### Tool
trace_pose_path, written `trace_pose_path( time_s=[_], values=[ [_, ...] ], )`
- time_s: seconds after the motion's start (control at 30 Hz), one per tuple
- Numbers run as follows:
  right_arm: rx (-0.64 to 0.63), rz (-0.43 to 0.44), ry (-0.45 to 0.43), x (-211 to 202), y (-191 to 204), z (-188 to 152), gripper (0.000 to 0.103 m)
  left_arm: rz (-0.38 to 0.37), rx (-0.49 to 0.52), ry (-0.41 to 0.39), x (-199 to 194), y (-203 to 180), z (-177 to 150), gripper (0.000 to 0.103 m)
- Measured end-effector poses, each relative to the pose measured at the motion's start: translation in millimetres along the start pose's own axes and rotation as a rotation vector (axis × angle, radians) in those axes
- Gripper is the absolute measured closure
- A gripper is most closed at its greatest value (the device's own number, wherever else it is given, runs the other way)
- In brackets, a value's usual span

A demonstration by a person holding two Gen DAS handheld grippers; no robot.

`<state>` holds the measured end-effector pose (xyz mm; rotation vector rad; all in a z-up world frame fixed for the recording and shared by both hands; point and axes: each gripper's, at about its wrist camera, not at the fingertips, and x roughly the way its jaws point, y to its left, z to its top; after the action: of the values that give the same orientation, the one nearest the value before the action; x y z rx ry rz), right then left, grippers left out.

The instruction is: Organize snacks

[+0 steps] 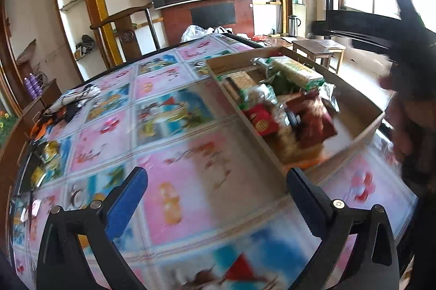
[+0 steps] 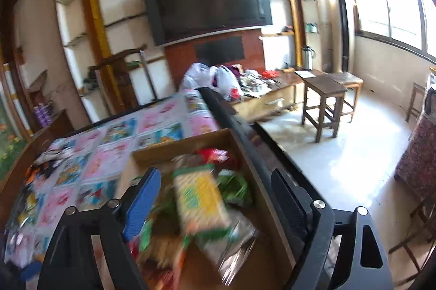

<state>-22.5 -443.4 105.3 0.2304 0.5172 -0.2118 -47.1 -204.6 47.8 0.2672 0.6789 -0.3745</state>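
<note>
Snacks in crinkly packets lie heaped in a shallow brown cardboard tray [image 1: 362,130] that sits on my bench [image 1: 169,126], close to its right-hand edge. On top is a long yellow-and-green cracker pack [image 2: 200,200]. Beside and beneath it lie a small red box with a gold mark [image 1: 260,118], a dark red foil bag [image 1: 317,117], some green wrappers [image 2: 237,188] and a clear crumpled bag [image 2: 234,243]. Blur smears the pile, so I cannot name the rest. Part of the tray floor at the near right corner is bare.

My right tool [image 2: 215,203] hangs over the tray with its blue-padded fingers spread wide either side of the cracker pack. The pads are clear of it, so it grips nothing. My left tool [image 1: 218,197] is out over the patterned, glossy bench cover, near the tray's front corner, its fingers opened about as far as they go and empty too.

I judge that I am between placements: both tools are free, and the tray already holds most of the snacks. A few small wrapped items [image 1: 47,151] lie along the bench's far left edge, beside a crumpled patterned cloth [image 1: 73,99]. If those are snacks too, the next move calls for my left tool to swing across to them, well away from the tray, and close on one without crushing it. Otherwise the heap itself needs straightening into rows.
</note>
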Motion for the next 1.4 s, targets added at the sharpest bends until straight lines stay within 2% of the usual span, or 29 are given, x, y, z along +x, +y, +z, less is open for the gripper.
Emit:
trace_pose_path(
  time_s=[0.1, 0.2, 0.27, 0.37, 0.43, 0.57, 0.67, 0.83, 1.1, 1.4],
  values=[
    [-0.027, 0.011, -0.061, -43.7, 17.3, -27.9, 0.005, 0.038, -0.029, -0.037, -8.0, 14.0, -13.1, 0.001],
    [-0.069, -0.026, -0.101, -68.1, 33.2, -53.7, 0.000, 0.081, -0.056, -0.065, -15.1, 26.9, -14.5, 0.001],
    [-0.078, -0.044, -0.091, -74.4, 38.6, -70.2, 0.000, 0.123, -0.057, -0.098, -20.2, 31.2, -14.0, 0.001],
    [-0.070, -0.041, -0.038, -74.1, 43.7, -85.9, 0.000, 0.159, -0.029, -0.104, -21.1, 30.0, -12.0, 0.001],
    [-0.073, -0.044, -0.027, -74.8, 45.5, -93.1, 0.000, 0.162, -0.017, -0.117, -23.3, 28.8, -11.4, 0.001],
    [-0.089, -0.060, -0.013, -73.7, 47.2, -96.8, 0.000, 0.140, -0.024, -0.140, -29.1, 29.1, -10.5, 0.001],
    [-0.088, -0.068, 0.003, -73.3, 46.1, -98.0, 0.000, 0.120, -0.022, -0.126, -26.5, 28.0, -9.2, 0.001],
    [-0.081, -0.092, 0.021, -69.6, 45.3, -97.6, 0.000, 0.147, -0.031, -0.088, -22.1, 28.5, -8.0, 0.001],
    [-0.089, -0.116, 0.032, -69.8, 46.4, -99.2, 0.000, 0.148, -0.082, -0.009, -10.9, 39.6, -8.1, 0.001],
    [-0.131, -0.118, 0.037, -70.6, 54.4, -101.8, 0.000, 0.161, -0.054, 0.005, -7.7, 34.4, -8.8, 0.001]
  ],
)
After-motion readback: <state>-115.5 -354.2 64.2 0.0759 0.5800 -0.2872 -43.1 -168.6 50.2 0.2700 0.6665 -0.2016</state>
